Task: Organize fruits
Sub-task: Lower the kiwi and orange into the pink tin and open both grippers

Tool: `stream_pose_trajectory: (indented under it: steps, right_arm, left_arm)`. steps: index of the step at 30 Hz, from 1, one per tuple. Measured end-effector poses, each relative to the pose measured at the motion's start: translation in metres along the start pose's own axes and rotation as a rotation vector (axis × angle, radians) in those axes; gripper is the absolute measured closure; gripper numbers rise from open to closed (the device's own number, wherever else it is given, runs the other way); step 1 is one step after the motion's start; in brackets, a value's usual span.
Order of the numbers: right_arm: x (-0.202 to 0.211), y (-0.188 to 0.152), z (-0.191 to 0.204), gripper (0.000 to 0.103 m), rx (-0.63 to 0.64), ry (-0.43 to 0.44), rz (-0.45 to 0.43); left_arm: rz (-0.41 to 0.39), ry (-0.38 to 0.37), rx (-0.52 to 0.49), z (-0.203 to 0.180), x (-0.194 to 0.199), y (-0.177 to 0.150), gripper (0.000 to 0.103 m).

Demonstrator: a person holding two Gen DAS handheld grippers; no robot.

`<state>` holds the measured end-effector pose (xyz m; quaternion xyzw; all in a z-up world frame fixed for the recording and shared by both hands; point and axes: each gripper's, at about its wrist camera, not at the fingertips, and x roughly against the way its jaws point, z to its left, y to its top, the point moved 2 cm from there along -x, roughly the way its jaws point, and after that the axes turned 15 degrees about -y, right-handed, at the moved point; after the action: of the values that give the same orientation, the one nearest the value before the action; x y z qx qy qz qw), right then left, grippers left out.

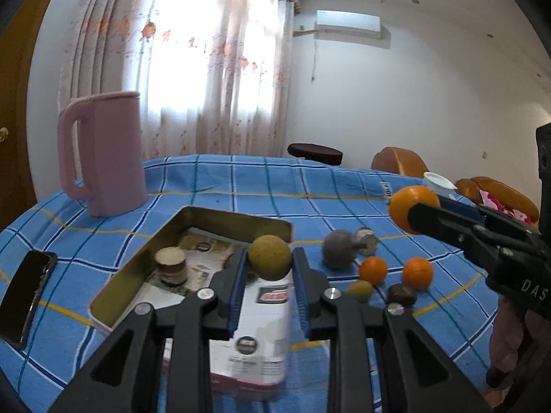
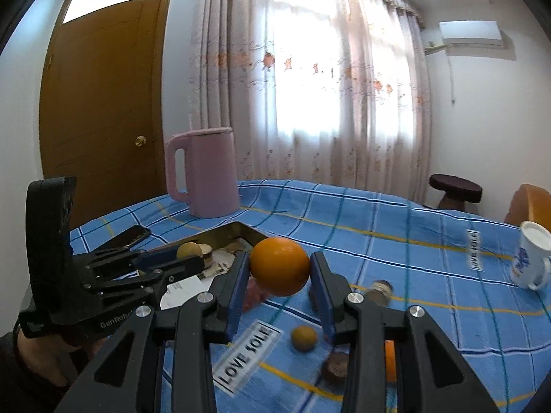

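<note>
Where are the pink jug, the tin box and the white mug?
pink jug (image 1: 113, 158), left wrist view, body front.
tin box (image 1: 118, 277), left wrist view, left wall.
white mug (image 2: 528, 258), right wrist view, side.

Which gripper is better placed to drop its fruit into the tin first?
Left. The left gripper holds its yellow-green fruit over the open tin; the right gripper holds its orange over the tablecloth.

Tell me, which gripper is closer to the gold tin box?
Left. The left gripper holds a yellow-green fruit right over the gold tin box. The right gripper holds an orange off to the tin's right side.
</note>
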<state>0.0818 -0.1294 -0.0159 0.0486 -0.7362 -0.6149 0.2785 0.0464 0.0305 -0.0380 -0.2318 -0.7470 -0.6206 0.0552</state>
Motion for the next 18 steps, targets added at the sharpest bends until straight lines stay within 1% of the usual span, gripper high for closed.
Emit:
stream_pose_trajectory:
  steps: [4, 10, 14, 18]
  right_arm:
    - [-0.019, 0.005, 0.018, 0.065, 0.016, 0.034, 0.030]
    - [-0.043, 0.007, 0.054, 0.065, 0.078, 0.079, 0.063]
    - [-0.057, 0.001, 0.075, 0.065, 0.117, 0.105, 0.097]
    - [-0.074, -0.011, 0.094, 0.065, 0.148, 0.128, 0.157]
  left_arm:
    - [0.012, 0.021, 0.043, 0.024, 0.002, 0.001, 0.076]
    - [0.031, 0.061, 0.108, 0.057, 0.006, 0.001, 0.076]
    - [0.049, 0.090, 0.126, 0.071, 0.007, -0.001, 0.076]
    - [0.079, 0.099, 0.151, 0.082, 0.004, -0.007, 0.076]
